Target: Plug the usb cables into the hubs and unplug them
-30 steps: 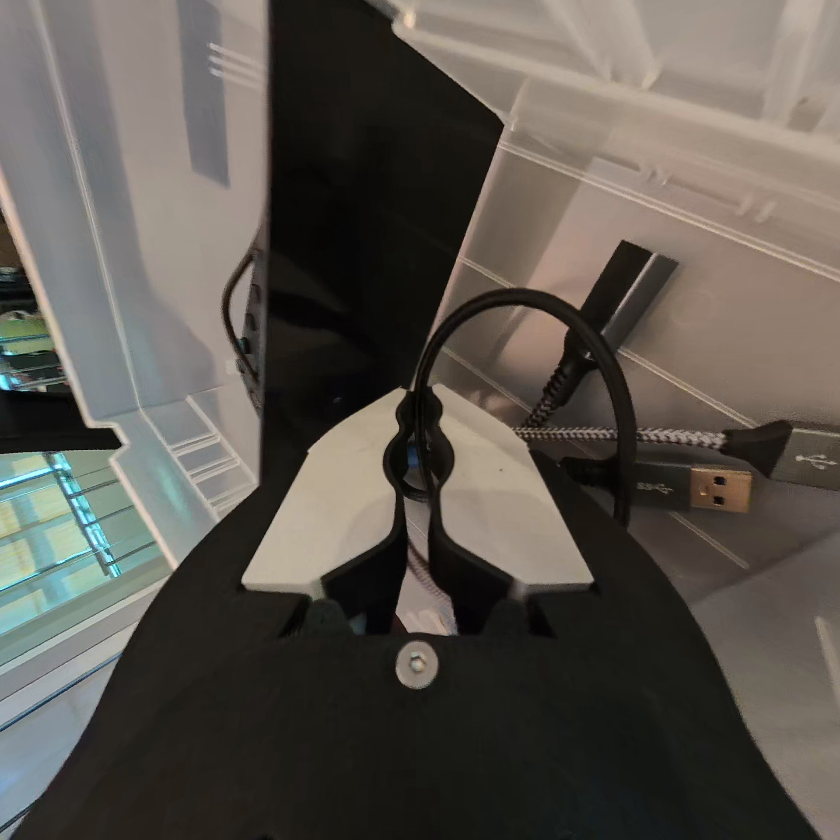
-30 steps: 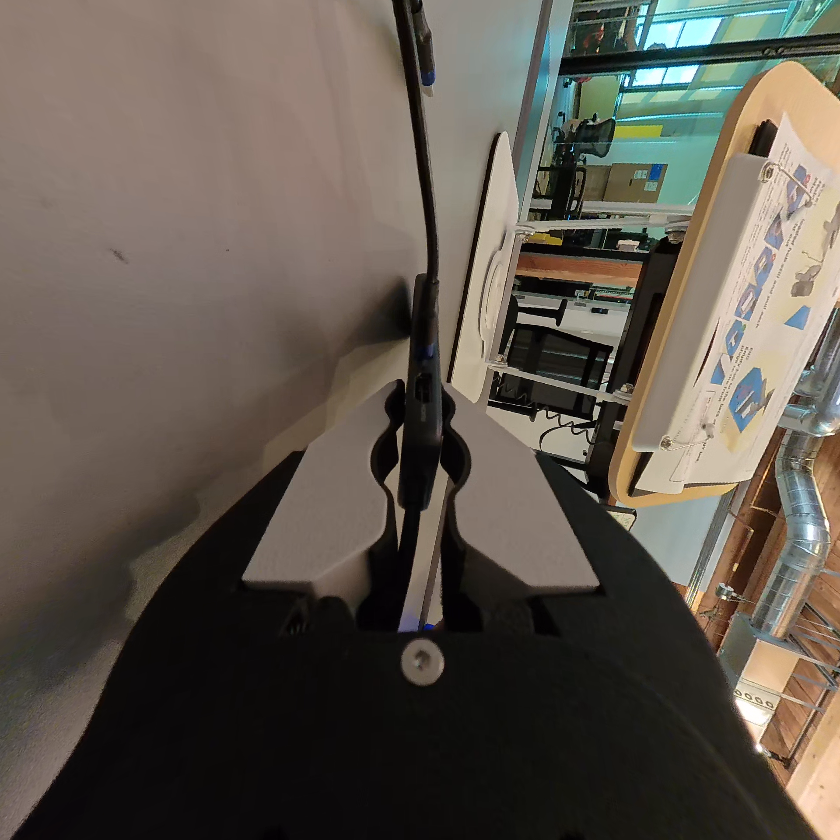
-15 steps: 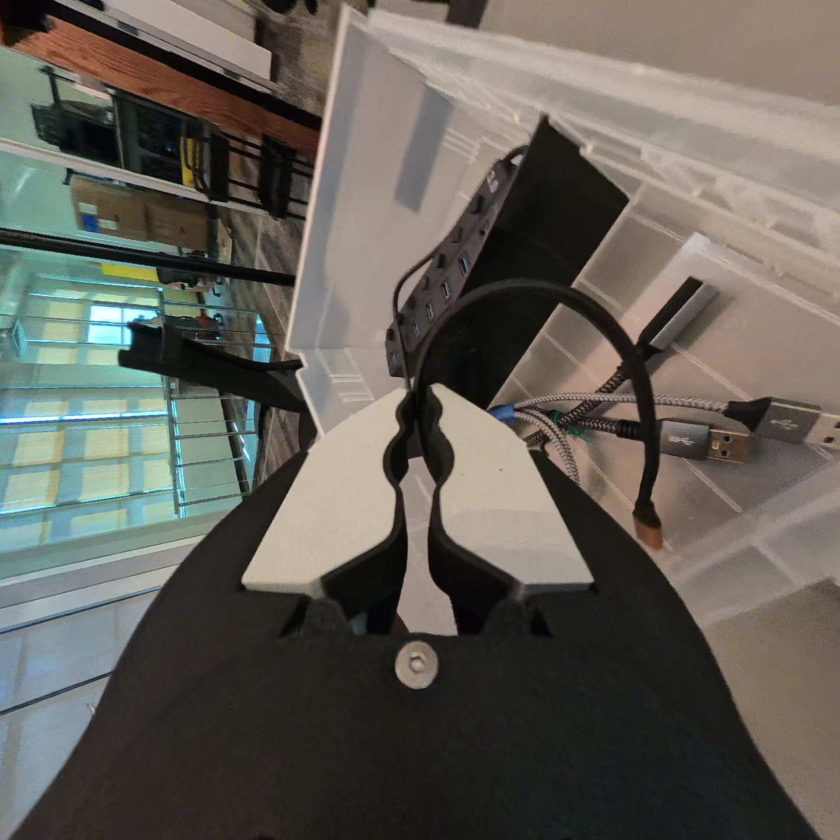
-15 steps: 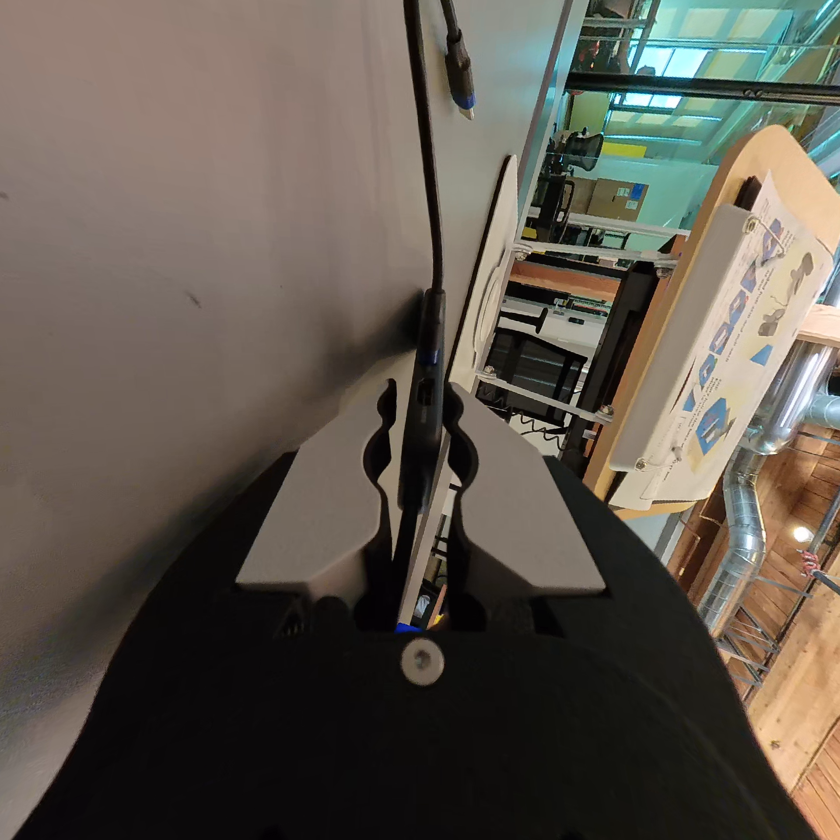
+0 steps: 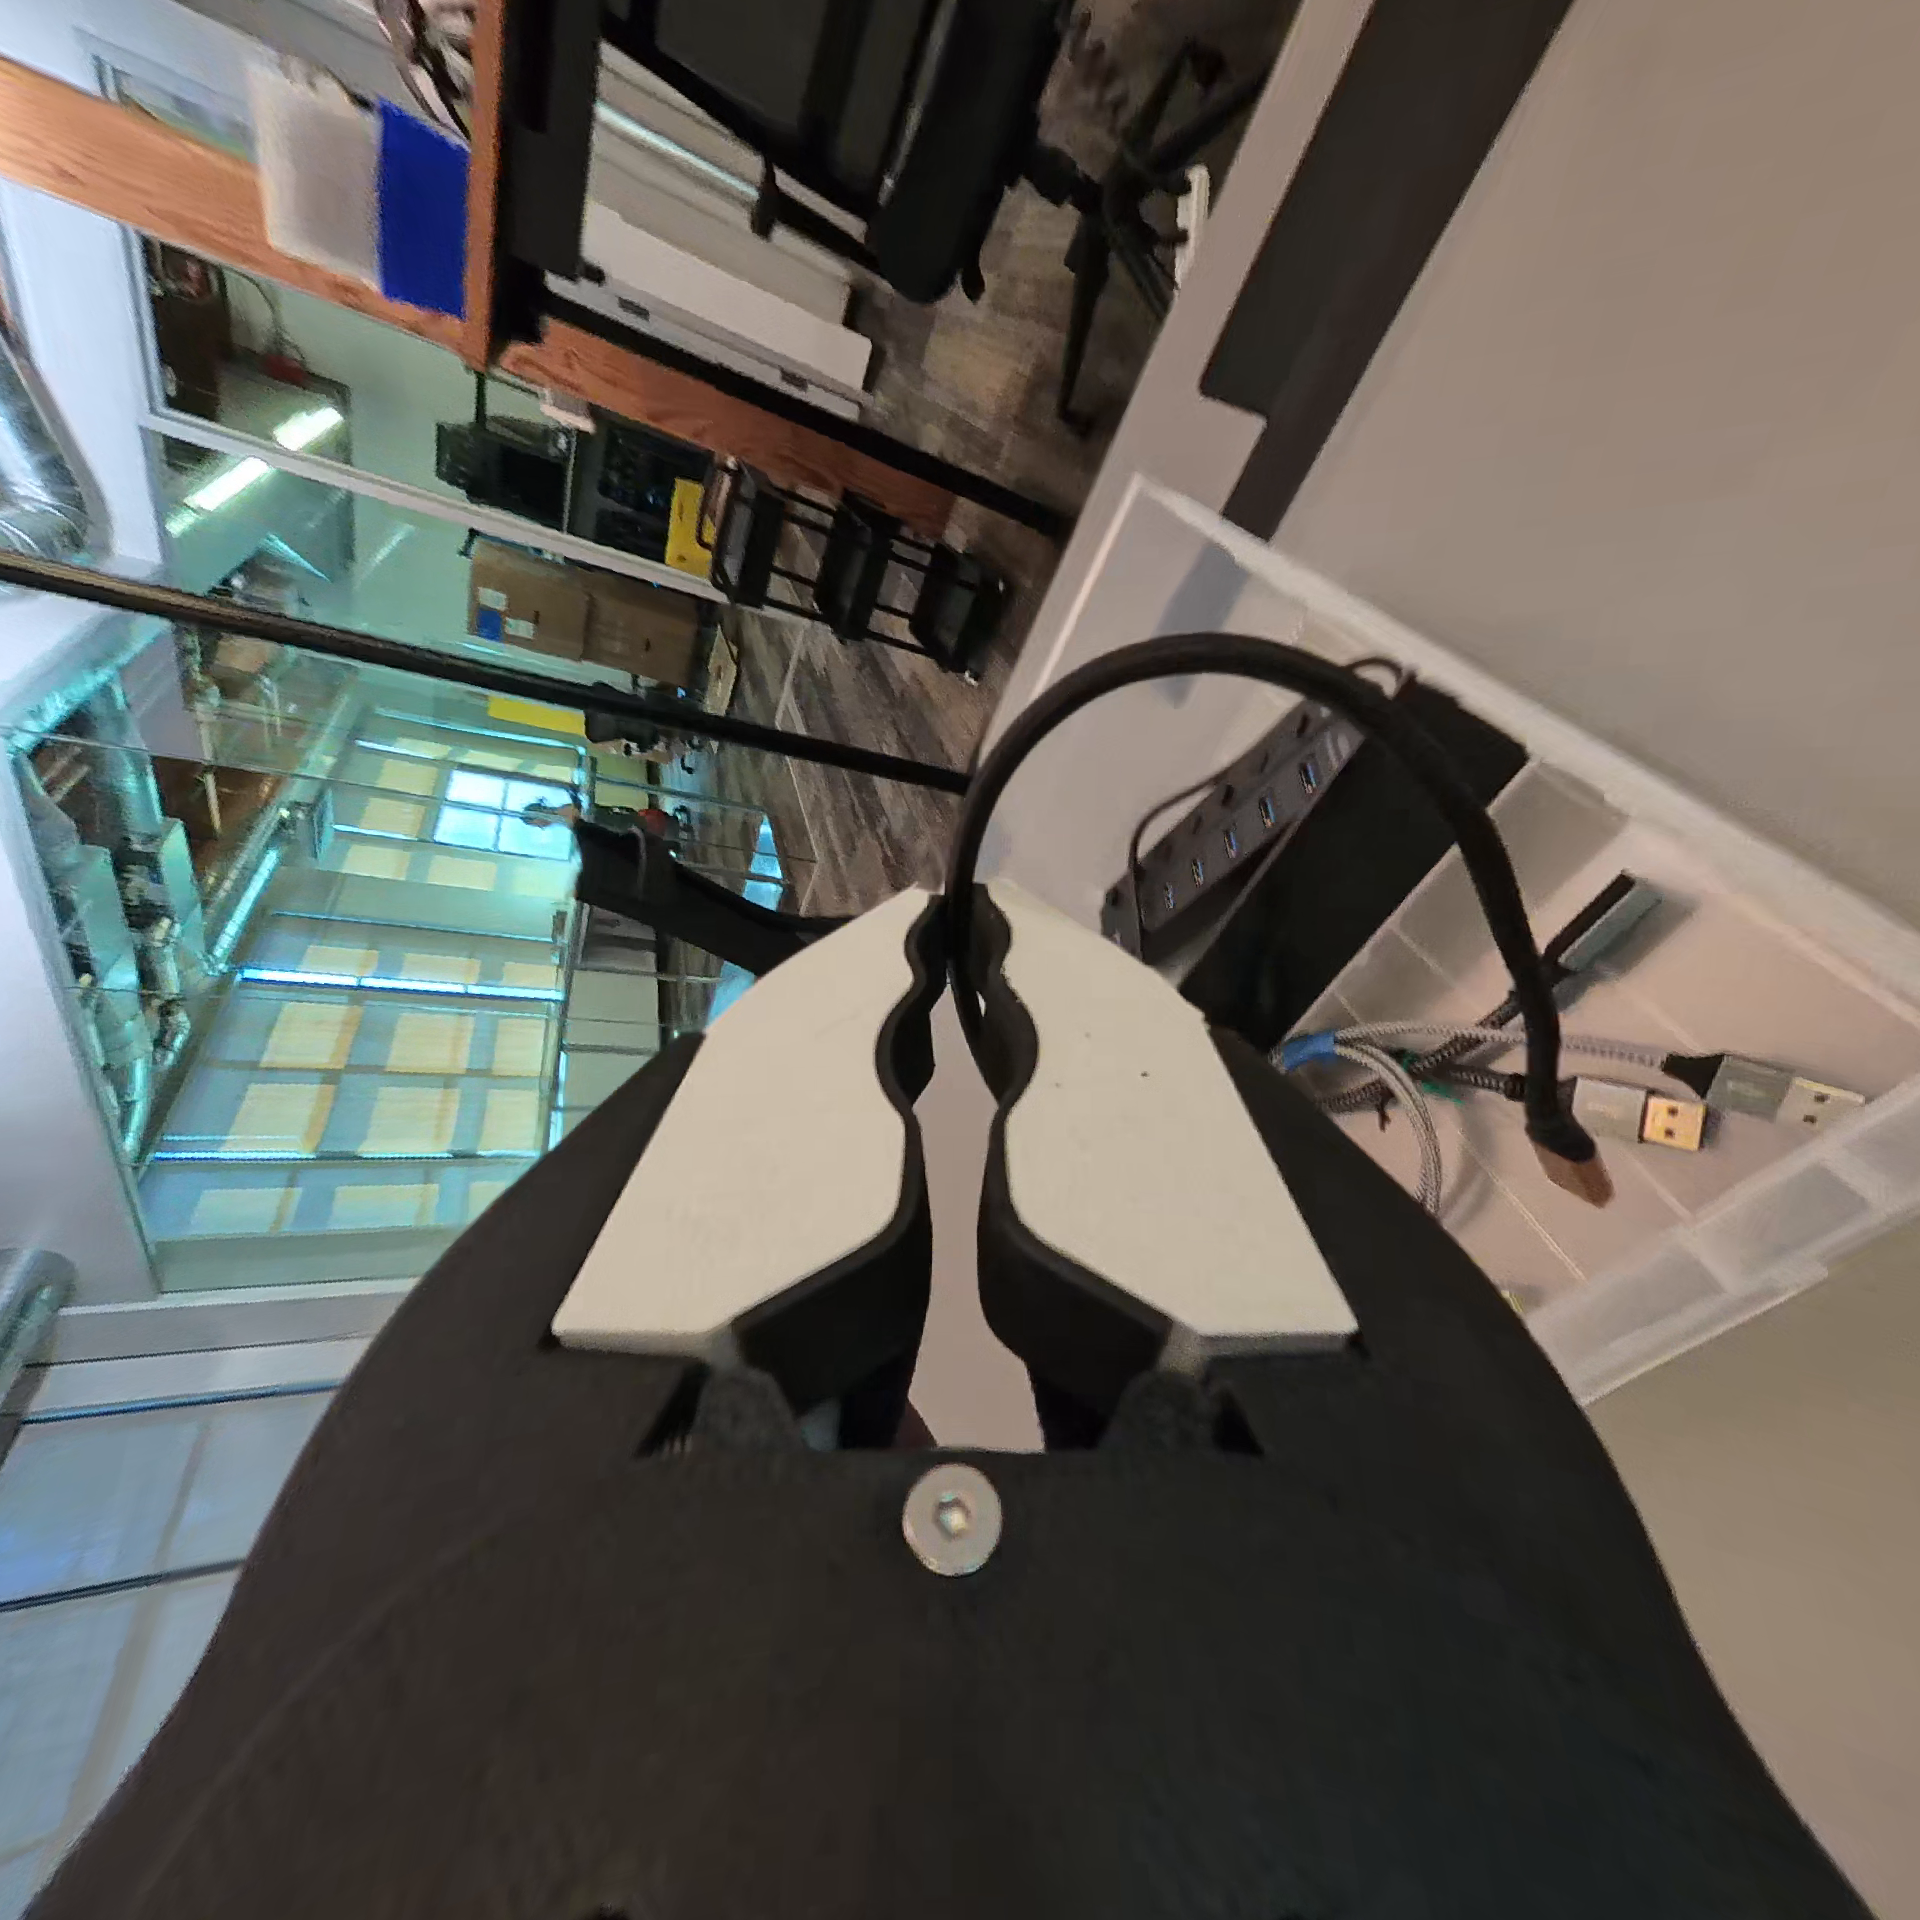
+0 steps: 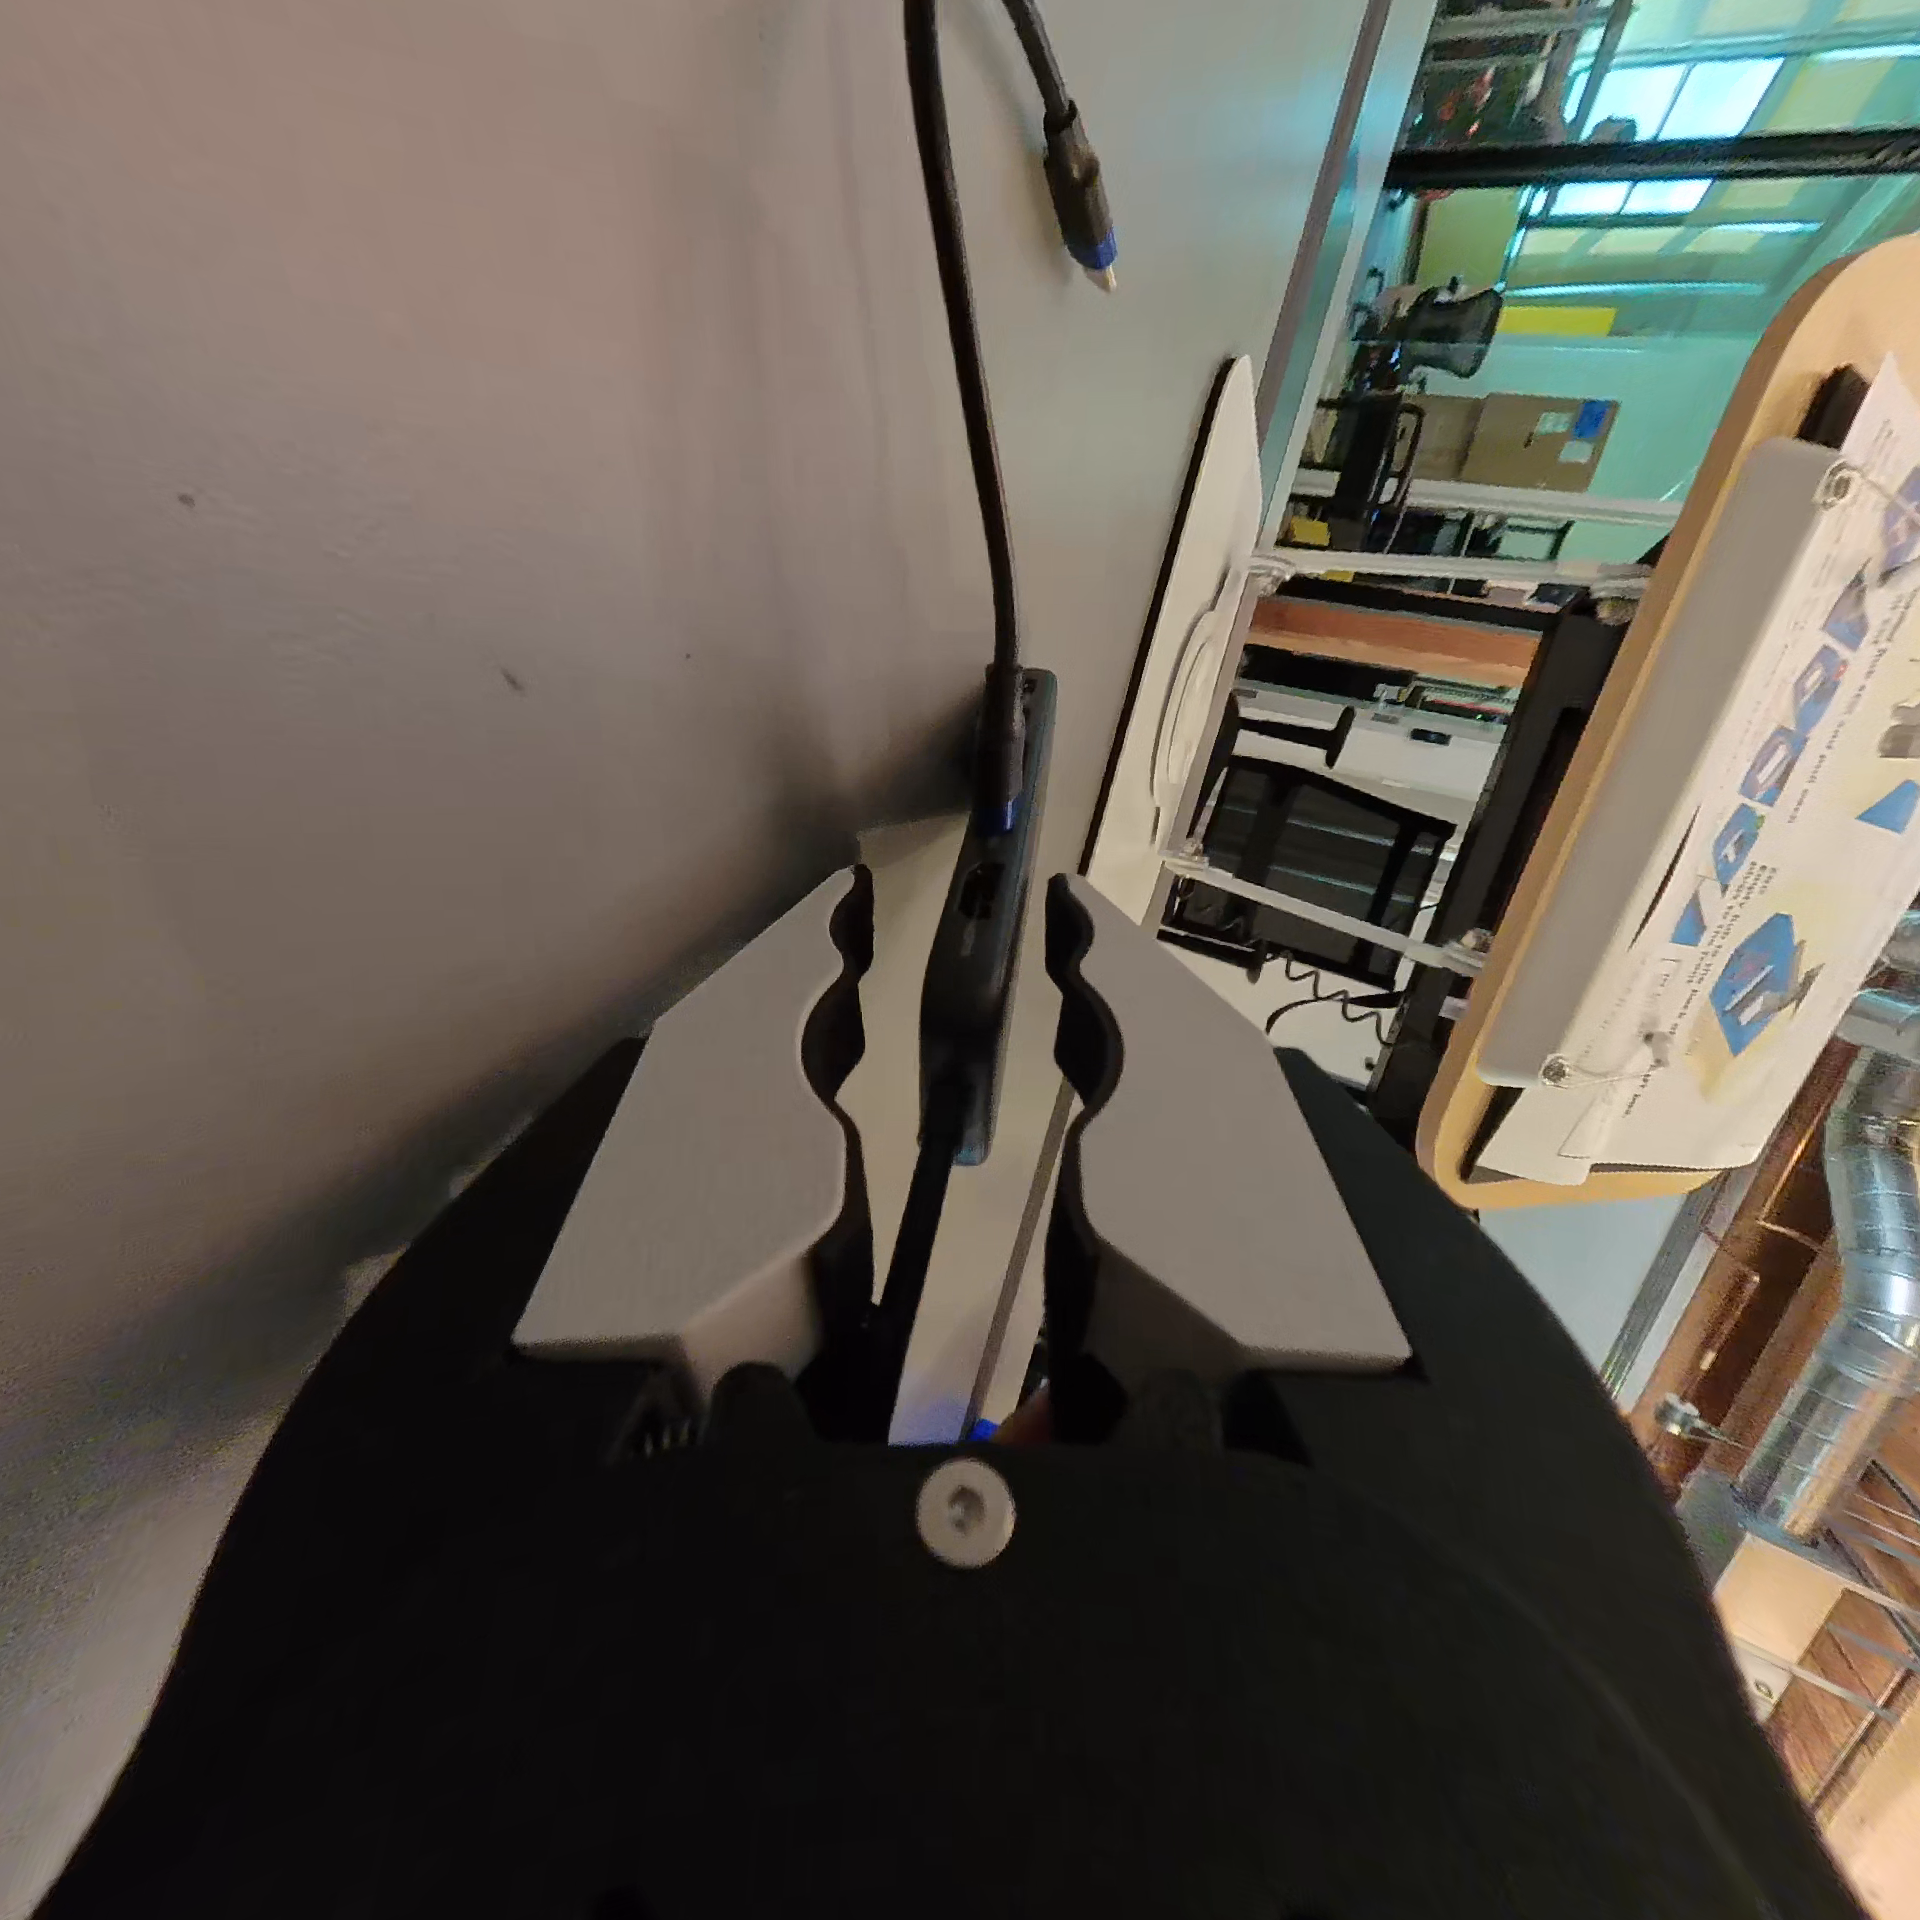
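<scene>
In the left wrist view my left gripper (image 5: 961, 914) is shut on a thin black cable (image 5: 1195, 655). The cable arches up and to the right, and its free plug (image 5: 1574, 1169) hangs over a clear plastic bin (image 5: 1714, 1247). In the right wrist view my right gripper (image 6: 958, 888) is open. A slim dark hub (image 6: 977, 966) lies on the grey table (image 6: 416, 520) between the fingers, with a gap on each side. A black cable (image 6: 977, 416) is plugged into the hub's side. A second loose plug with a blue ring (image 6: 1081, 197) lies farther off.
The bin holds a long black multi-port hub (image 5: 1236, 831), braided grey cables (image 5: 1455, 1049) and metal USB plugs (image 5: 1652, 1122). A white board (image 6: 1195, 623) stands at the table's edge. Beyond it are shelves, desks and a wooden panel with a paper sheet (image 6: 1766, 727). Across from one pair of fingers to the other is roughly 50 centimeters.
My right jaws have opened off the slim hub, which stays on the table. My left gripper has drawn back out of the bin, still shut on the black cable.
</scene>
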Tool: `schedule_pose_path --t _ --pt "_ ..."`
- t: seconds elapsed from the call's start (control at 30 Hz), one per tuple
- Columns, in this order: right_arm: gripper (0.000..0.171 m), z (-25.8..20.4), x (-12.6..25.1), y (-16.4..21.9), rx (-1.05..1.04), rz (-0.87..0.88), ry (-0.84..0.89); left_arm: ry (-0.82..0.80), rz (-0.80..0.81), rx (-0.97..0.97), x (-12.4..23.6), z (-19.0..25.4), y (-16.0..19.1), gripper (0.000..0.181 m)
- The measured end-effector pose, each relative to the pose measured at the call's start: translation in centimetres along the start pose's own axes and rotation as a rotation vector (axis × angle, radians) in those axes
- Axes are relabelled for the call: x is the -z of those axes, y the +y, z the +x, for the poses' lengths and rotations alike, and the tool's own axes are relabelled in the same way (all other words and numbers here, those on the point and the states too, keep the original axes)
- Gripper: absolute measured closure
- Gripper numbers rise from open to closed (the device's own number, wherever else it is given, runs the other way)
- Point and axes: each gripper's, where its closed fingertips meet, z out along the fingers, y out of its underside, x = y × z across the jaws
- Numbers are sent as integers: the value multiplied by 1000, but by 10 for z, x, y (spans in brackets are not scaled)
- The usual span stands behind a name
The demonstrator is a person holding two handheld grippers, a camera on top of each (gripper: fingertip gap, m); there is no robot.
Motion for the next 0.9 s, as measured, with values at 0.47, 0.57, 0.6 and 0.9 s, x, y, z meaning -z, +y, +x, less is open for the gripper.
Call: schedule_pose_path --t 0.47,0.57,0.6,0.9 --pt "118 -2 18 8 -218 -51 -108 196 393 -78 32 108 -217 179" --pt "115 -3 21 12 -276 -62 -98 295 464 -105 22 156 -256 178" --pt "111 -2 22 14 -293 -74 -86 318 495 -98 19 169 -268 178" --pt "106 -8 44 26 -392 -101 -80 375 679 -40 1 213 -315 178"
